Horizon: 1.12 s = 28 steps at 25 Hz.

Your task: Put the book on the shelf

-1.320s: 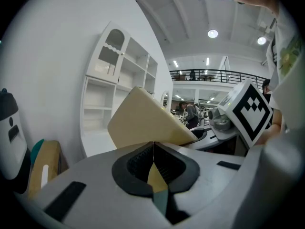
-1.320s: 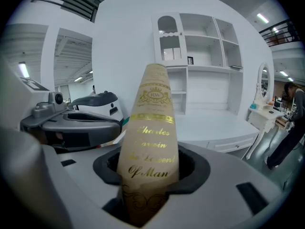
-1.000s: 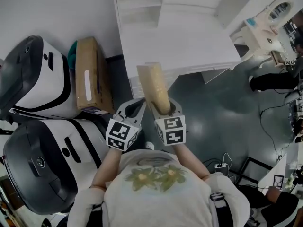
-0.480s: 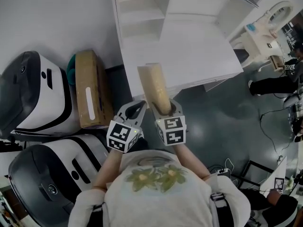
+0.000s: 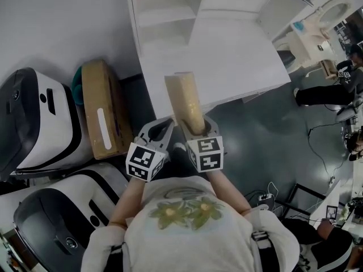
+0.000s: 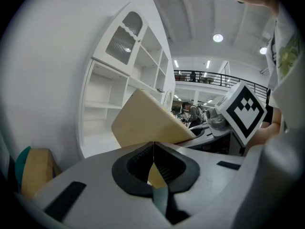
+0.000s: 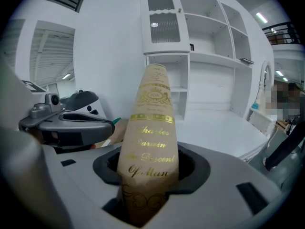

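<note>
- Clamping the tan book [image 7: 151, 128] by its lower end, the right gripper [image 7: 148, 168] holds it before the white shelf [image 7: 190, 32].
- Gold spine lettering reads "Charles Darwin, The Descent Of Man".
- Left gripper [image 6: 153, 149]: jaws pressed together on nothing, beside the book.

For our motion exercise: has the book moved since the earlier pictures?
Yes. In the head view the book now reaches further over the white cabinet, toward its shelves, carried by the right gripper.
</note>
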Each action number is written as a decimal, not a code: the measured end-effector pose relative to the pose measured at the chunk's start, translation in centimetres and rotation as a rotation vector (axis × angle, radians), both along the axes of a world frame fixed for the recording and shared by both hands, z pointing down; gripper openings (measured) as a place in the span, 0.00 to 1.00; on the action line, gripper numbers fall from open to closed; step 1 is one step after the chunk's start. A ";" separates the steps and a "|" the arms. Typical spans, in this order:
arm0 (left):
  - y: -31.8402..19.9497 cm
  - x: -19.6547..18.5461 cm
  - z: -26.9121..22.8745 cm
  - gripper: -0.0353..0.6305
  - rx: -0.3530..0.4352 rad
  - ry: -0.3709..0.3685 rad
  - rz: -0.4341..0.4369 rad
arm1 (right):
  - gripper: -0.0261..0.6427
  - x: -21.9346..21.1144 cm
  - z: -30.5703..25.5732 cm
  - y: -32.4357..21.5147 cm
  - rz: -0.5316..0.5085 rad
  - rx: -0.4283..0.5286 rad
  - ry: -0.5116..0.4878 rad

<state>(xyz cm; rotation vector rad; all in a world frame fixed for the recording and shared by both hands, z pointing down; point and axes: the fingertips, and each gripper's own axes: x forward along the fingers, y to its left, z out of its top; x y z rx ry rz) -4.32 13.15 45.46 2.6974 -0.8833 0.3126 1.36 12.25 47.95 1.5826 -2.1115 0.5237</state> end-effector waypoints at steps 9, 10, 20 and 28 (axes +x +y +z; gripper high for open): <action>-4.9 1.1 0.6 0.10 -0.033 -0.012 -0.001 | 0.38 1.2 0.9 -5.2 -0.019 -0.027 0.003; -5.4 1.3 0.3 0.10 -0.028 -0.016 0.005 | 0.38 1.1 0.5 -6.0 -0.027 -0.021 0.003; -11.8 1.9 -1.0 0.10 0.014 -0.052 0.010 | 0.38 1.9 0.6 -13.6 -0.042 -0.017 0.001; -15.8 2.4 -0.4 0.10 0.014 -0.062 -0.010 | 0.38 2.7 1.9 -18.0 -0.051 -0.038 0.005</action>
